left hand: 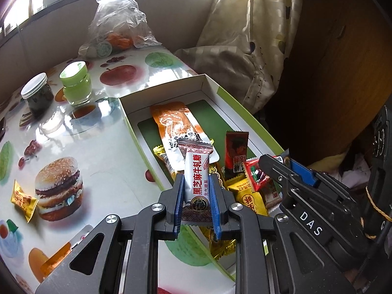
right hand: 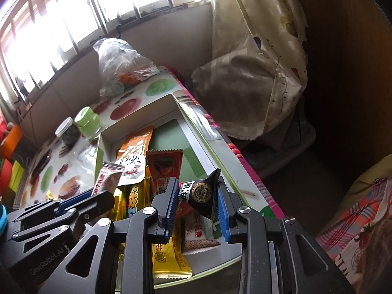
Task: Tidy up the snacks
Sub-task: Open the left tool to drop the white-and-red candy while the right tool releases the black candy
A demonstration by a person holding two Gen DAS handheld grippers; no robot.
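Observation:
A shallow white box (left hand: 171, 90) with a green floor lies on the table and holds several snacks: an orange pouch (left hand: 176, 122), a red-brown packet (left hand: 236, 149) and yellow packets (left hand: 247, 193). My left gripper (left hand: 197, 178) is shut on a white nougat bar (left hand: 196, 169) with red lettering, held over the box's near end. My right gripper (right hand: 198, 183) is shut on a small black triangular packet (right hand: 202, 196) above the box (right hand: 137, 122). Both grippers hang side by side, the right gripper (left hand: 279, 161) just right of the bar. One yellow candy (left hand: 23, 199) lies loose on the table.
A green-lidded jar (left hand: 76, 83) and a white-lidded jar (left hand: 38, 93) stand left of the box's far end. A plastic bag (left hand: 117, 24) with oranges sits at the back. The table's right edge runs along the box, with a curtain (left hand: 257, 36) beyond.

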